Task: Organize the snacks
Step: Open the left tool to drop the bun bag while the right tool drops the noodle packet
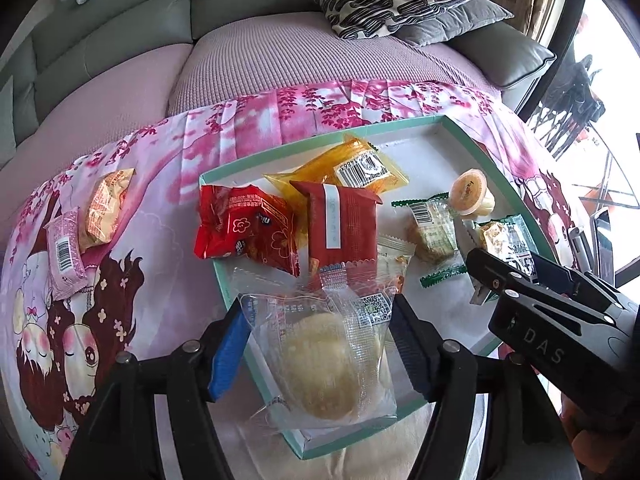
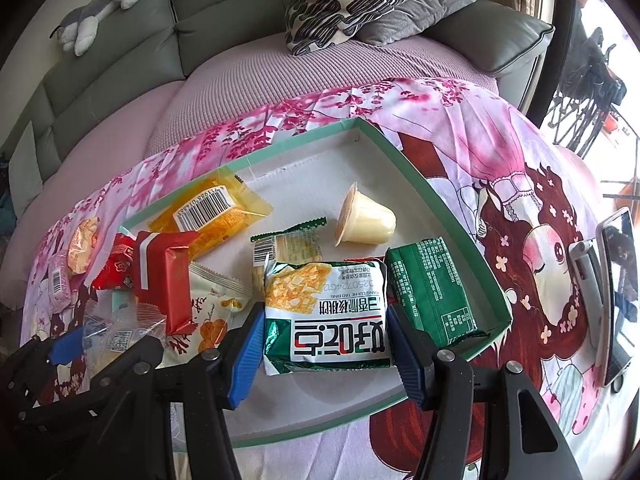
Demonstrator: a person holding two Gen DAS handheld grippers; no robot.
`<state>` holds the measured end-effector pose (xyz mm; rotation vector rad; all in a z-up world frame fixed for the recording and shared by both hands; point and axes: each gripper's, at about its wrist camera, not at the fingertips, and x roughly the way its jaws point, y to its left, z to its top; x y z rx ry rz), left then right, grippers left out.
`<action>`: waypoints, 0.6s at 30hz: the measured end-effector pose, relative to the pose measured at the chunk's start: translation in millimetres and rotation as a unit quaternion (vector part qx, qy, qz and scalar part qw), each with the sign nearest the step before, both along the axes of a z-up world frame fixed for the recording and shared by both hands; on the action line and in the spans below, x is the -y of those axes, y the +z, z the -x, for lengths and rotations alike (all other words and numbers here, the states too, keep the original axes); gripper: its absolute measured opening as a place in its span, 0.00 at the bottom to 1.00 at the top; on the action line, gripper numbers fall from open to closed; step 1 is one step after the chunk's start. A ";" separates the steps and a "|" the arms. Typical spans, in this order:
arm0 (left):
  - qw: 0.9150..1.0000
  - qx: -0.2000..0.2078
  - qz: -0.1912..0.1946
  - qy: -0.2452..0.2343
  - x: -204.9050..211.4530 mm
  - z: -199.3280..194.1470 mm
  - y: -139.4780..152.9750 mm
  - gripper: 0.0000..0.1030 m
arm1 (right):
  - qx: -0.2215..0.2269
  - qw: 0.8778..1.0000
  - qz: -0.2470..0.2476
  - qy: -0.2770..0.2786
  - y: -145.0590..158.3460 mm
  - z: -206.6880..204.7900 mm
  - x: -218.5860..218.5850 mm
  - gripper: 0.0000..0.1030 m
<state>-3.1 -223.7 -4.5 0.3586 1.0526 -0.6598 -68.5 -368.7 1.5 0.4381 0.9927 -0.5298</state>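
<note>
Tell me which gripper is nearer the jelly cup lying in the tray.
Right. The right gripper straddles a green-and-white packet just in front of the jelly cup; the left gripper is over the tray's opposite end.

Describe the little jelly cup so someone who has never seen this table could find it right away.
Start at the shallow mint-rimmed tray on the pink floral cloth. In its open far half, beyond the green-and-white cracker packet, lies the jelly cup, tipped on its side. It is the only rigid, pale-yellow cup among flat wrappers.

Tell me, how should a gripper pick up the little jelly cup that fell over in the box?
The jelly cup lies on its side, lid facing left, with bare tray floor around it. Come from above and pinch across its tapered body near the wide lid rim, probably steadiest there.
</note>
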 end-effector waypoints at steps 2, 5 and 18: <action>1.000 0.004 -0.002 -0.001 -0.1 1.2 1.6 0.70 | 0.001 1.000 -0.002 0.001 -0.3 0.2 0.2 0.63; 1.000 0.009 -0.002 -0.002 -1.3 2.0 4.9 0.70 | 0.002 1.000 -0.003 -0.001 -0.2 0.3 0.9 0.66; 0.998 0.050 0.008 0.044 -17.6 -12.1 20.6 0.90 | 0.019 1.000 -0.002 -0.009 6.4 2.8 2.1 0.73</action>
